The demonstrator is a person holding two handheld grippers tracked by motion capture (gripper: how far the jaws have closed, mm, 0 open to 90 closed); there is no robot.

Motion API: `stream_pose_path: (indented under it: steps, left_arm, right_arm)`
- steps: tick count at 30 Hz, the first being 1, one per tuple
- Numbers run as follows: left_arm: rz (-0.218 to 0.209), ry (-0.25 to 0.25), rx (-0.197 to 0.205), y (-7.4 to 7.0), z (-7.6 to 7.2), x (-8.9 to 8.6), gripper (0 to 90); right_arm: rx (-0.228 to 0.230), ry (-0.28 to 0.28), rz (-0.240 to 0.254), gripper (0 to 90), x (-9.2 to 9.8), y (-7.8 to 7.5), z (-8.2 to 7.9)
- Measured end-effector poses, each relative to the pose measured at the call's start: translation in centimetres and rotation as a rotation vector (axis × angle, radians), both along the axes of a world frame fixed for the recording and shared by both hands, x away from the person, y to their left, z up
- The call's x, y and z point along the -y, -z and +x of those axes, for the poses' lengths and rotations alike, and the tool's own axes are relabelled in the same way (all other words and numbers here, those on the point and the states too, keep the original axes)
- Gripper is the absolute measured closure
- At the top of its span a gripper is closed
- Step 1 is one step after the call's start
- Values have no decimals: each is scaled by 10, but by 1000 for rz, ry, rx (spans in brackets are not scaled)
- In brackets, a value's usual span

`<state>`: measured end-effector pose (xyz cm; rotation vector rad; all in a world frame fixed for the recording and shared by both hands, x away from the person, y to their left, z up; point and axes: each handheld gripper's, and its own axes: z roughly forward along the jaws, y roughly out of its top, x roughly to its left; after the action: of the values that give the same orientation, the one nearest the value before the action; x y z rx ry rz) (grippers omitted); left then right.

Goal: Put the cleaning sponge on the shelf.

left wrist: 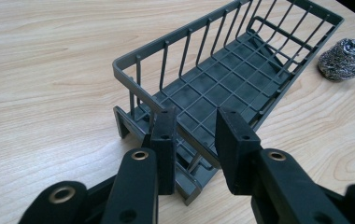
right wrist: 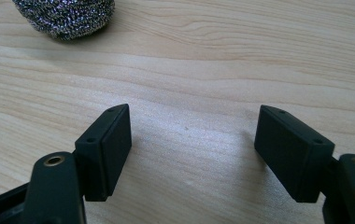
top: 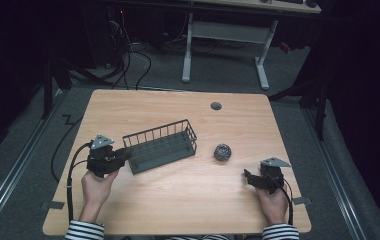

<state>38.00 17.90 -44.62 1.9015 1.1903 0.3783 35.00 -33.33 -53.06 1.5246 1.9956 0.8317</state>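
- Left gripper [top: 126,154] [left wrist: 195,140] at near-left end of wire basket [top: 161,145] [left wrist: 222,79]; jaws part-open, straddling the end rim wire, one pad inside the rim, one outside. Contact with the rim not certain from the left gripper view; not clamped.
- Left hand [top: 97,187] behind it, striped sleeve [top: 85,231] at table edge, black cable [top: 70,185] trailing back.
- Right gripper [top: 248,178] [right wrist: 192,149] released, jaws spread wide over bare wood, nothing between the pads, low above the tabletop.
- Right hand [top: 273,202] gripping from behind; grey three-cornered plate [top: 275,162] on top.
- Steel wool ball [top: 222,151] [left wrist: 344,58] [right wrist: 66,16] ahead of right gripper and off toward its left jaw side, apart from it; nothing in between.
- Same ball lying just past the basket's far end, beyond left gripper, near but not touching the basket.
- Basket: dark grey, rectangular, grid floor, upright wire walls; sitting flat on wooden table [top: 178,200], long axis running away from left gripper. Floor bare, nothing inside.
- Small round grey disc [top: 216,106] set in tabletop, well beyond both grippers.
- White-legged desk frame [top: 225,45] and cables on floor past the table.
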Motion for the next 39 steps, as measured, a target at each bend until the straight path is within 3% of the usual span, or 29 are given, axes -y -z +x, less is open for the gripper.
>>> stream_pose_path:
  steps: [21, 24, 29, 33, 39]
  left_arm:
    - [-3, 30, 4, 0, 0, 19, 687]
    - [-6, 20, 5, 0, 0, 18, 614]
    - [-47, -6, 21, -3, -3, 7, 460]
    - [-64, -25, 40, -6, -7, -5, 411]
    - [-58, -46, 49, -3, -12, -21, 377]
  right_arm:
    - [0, 0, 0, 276, 0, 0, 0]
    - [0, 0, 1, 276, 0, 0, 0]
    - [0, 0, 1, 276, 0, 0, 0]
    - [0, -1, 0, 276, 0, 0, 0]
    - [0, -2, 0, 276, 0, 0, 0]
